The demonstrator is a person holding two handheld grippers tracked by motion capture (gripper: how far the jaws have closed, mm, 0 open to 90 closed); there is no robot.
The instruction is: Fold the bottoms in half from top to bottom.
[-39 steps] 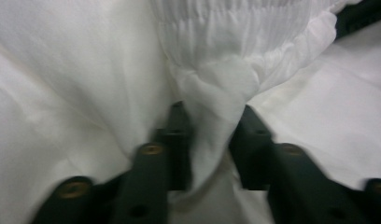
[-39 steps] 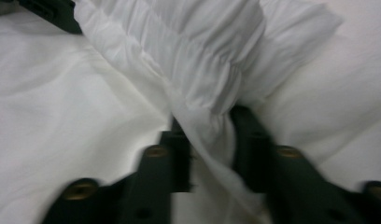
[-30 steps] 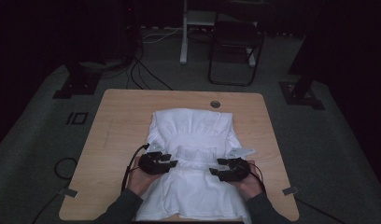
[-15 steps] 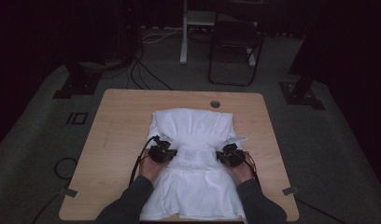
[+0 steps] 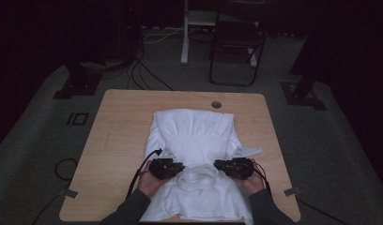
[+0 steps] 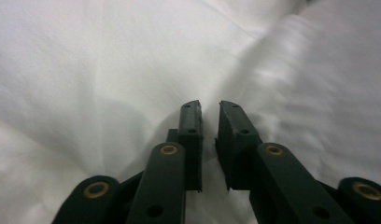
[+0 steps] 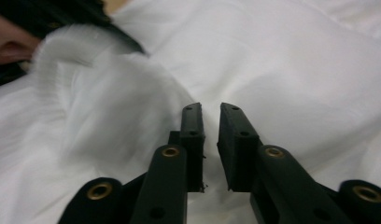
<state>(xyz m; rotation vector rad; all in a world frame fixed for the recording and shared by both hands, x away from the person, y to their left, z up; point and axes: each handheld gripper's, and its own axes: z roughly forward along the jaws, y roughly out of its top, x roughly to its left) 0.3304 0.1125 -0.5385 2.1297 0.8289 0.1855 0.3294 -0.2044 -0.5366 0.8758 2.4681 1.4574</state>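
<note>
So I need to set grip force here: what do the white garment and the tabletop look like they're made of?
The white garment looks like soft, thin woven fabric, perhaps cotton, with a matte finish: it creases, drapes and bunches into a ruffled band. The tabletop looks like light wood or wood-look laminate, smooth with a slight sheen and faint grain; which of the two, the pictures leave open.

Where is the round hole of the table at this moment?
In the high view, the round hole lies near the table's far edge, right of centre, just beyond the white garment.
</note>
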